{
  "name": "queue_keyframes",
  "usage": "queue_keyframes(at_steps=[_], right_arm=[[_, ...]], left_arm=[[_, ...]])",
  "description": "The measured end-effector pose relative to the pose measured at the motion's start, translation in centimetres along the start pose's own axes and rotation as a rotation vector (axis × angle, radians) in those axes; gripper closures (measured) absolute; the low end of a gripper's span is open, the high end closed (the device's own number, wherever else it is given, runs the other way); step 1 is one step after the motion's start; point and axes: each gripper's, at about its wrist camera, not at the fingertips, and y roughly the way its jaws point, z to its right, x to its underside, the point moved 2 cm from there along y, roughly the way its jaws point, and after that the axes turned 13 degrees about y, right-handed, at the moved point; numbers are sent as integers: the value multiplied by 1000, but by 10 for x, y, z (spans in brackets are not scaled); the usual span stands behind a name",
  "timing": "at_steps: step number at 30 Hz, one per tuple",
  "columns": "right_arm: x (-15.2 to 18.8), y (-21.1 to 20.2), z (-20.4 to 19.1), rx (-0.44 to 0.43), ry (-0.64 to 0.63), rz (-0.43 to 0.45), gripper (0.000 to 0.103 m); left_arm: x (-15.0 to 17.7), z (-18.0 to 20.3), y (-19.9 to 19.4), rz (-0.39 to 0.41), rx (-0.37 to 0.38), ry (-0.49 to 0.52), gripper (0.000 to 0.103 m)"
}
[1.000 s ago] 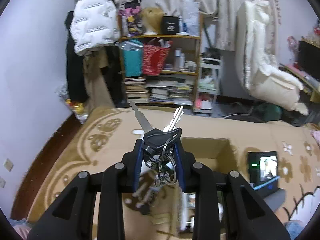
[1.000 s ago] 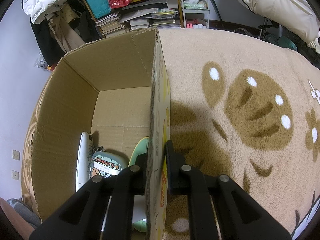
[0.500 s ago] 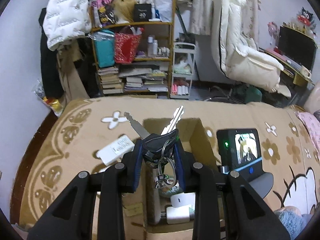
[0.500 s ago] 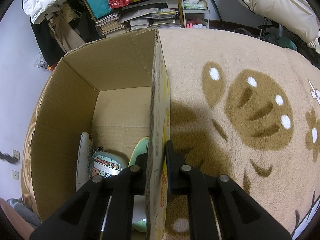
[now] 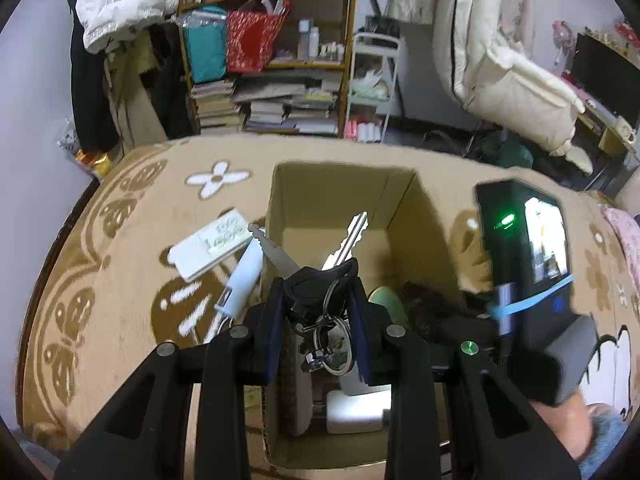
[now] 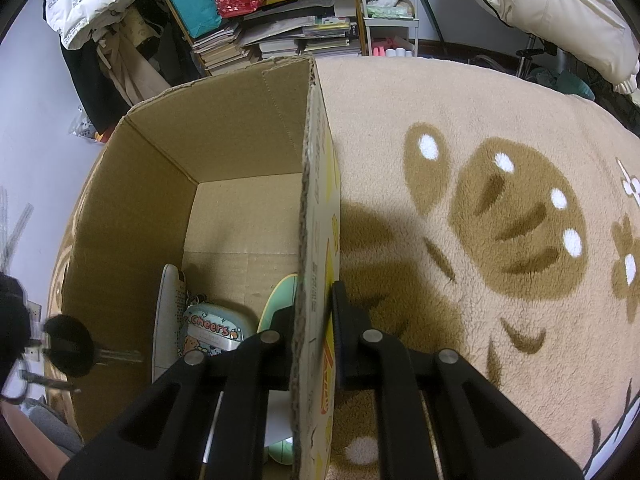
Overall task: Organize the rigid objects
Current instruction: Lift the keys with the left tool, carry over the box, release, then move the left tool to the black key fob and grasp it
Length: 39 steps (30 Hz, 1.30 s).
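Observation:
My left gripper [image 5: 318, 300] is shut on a bunch of keys [image 5: 320, 280] with black heads and metal rings, held above the open cardboard box [image 5: 430, 236]. In the right wrist view the same keys [image 6: 74, 346] show at the left edge, over the box's left wall. My right gripper [image 6: 316, 312] is shut on the box's right wall [image 6: 318, 200]. Inside the box lie a "Cheers" tin [image 6: 212, 330], a white flat item [image 6: 168, 312] and a pale green disc [image 6: 280, 300].
A white remote [image 5: 210, 244] and a light blue stick-shaped device [image 5: 242, 280] lie on the tan patterned blanket [image 5: 120, 280] left of the box. A bookshelf [image 5: 272, 60] and hanging coats stand behind. A phone with a lit screen [image 5: 528, 248] is mounted on the right gripper.
My left gripper has carried the keys forward and downward over the box; the keys now appear at the left edge of the right wrist view. The right gripper has kept still on the box wall.

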Motion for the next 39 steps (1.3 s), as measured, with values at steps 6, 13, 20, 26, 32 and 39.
queue_keyframes(at_steps=[6, 13, 20, 26, 32, 39], right_arm=[[0, 0, 0, 0, -1, 0, 92], [0, 0, 0, 0, 0, 0, 92], [-1, 0, -1, -2, 1, -1, 91], [-1, 0, -1, -3, 2, -1, 91], [-1, 0, -1, -3, 1, -1, 91], [-1, 0, -1, -4, 2, -1, 91]], left_arm=[[9, 4, 14, -59, -27, 40, 75], [11, 5, 19, -87, -39, 55, 74], [8, 11, 17, -82, -79, 107, 74], [5, 10, 13, -86, -125, 135, 74], [-2, 0, -2, -62, -132, 128, 42], [-3, -18, -3, -70, -199, 120, 15]])
